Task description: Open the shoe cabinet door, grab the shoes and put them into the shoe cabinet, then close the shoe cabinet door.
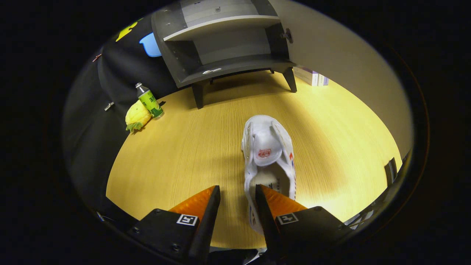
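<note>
White canvas sneaker (268,162) is lying on the yellow wooden tabletop (191,154), its heel opening under the right finger of the spread, empty gripper (237,198); beyond, the grey shoe cabinet (224,44) is standing open.

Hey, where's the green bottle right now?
In the gripper view, the green bottle stands on the wooden floor beside a yellow plush toy, left of the open shoe cabinet, far beyond the fingers.

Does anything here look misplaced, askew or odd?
Nothing looks spilled or damaged. The gripper is open, one finger inside the white shoe and one outside its side wall. The bottle leans against the yellow plush toy near the open shoe cabinet.
</note>
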Action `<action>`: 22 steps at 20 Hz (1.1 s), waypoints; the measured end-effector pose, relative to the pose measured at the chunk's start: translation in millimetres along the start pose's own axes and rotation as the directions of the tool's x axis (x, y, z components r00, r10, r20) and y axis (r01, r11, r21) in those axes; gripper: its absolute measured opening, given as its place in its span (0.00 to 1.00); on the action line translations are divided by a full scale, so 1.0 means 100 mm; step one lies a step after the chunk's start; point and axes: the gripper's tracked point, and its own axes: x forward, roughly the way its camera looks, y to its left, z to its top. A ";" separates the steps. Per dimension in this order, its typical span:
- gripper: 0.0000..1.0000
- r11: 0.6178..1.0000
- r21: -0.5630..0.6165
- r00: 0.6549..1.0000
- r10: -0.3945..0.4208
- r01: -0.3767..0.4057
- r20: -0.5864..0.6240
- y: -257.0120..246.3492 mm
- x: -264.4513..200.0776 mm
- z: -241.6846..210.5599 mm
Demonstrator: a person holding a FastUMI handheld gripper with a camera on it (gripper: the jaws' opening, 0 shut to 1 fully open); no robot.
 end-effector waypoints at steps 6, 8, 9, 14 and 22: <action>0.63 0.999 -0.001 0.992 -0.039 0.039 0.121 -0.05 0.32 0.21; 0.63 0.999 0.008 0.986 -0.050 0.050 0.161 -0.05 0.39 0.29; 0.62 0.998 0.010 0.983 -0.059 0.058 0.176 -0.05 0.41 0.32; 0.33 0.995 -0.010 0.966 -0.096 0.101 0.238 -0.18 0.58 0.47; 0.07 0.995 -0.061 0.967 -0.058 0.076 0.248 -0.20 0.43 0.65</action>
